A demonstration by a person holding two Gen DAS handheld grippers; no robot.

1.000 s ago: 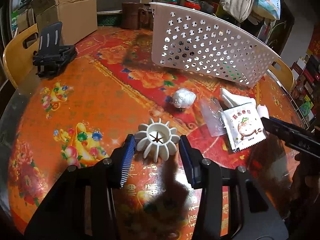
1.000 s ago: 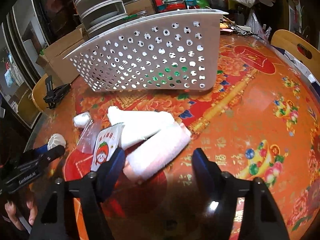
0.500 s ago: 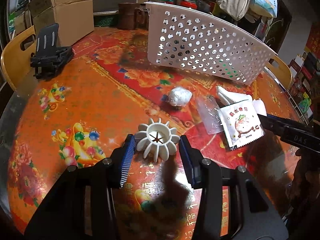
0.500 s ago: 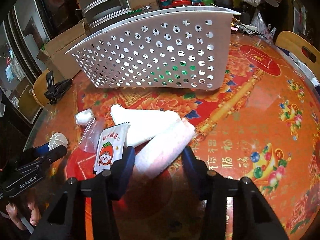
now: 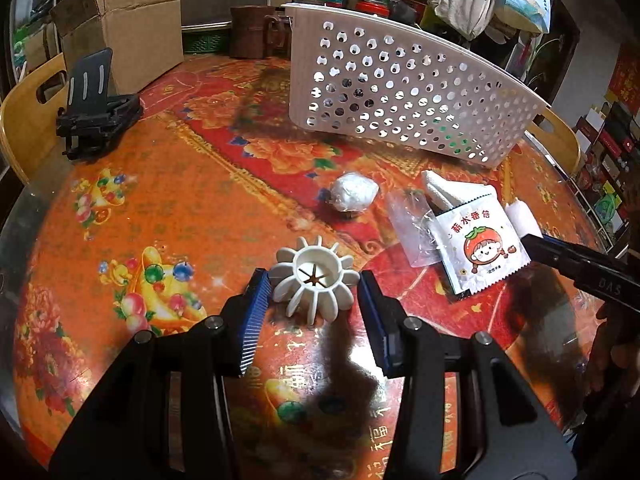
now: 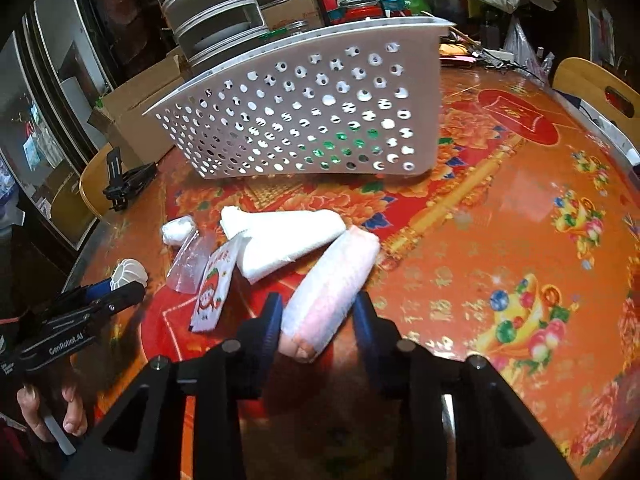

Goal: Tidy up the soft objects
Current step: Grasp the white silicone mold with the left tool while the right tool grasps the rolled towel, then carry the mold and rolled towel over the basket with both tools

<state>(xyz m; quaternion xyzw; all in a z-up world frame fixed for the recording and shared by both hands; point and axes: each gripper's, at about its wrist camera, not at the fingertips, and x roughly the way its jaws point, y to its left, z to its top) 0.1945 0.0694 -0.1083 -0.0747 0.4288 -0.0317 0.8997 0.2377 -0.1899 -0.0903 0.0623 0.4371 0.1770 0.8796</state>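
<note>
My left gripper [image 5: 312,296] is closed on a white ribbed soft piece [image 5: 316,280], its blue pads touching both sides; the piece also shows in the right wrist view [image 6: 128,274]. My right gripper [image 6: 318,312] is shut on a pink-white soft roll [image 6: 334,280] that lies on the table. A folded white cloth [image 6: 284,242], a strawberry-print sachet [image 6: 214,290], a clear plastic bag [image 6: 190,264] and a small white wrapped ball [image 6: 178,230] lie left of the roll. The white perforated basket [image 6: 304,120] stands behind them.
A black phone stand [image 5: 94,108] sits at the table's far left, with a cardboard box [image 5: 128,24] behind it. Wooden chairs [image 6: 600,96] ring the orange round table [image 6: 500,220]. Shelves and bags crowd the background.
My right gripper has moved forward over the pink-white roll and closed on it. My left gripper has stayed on the ribbed piece with little movement.
</note>
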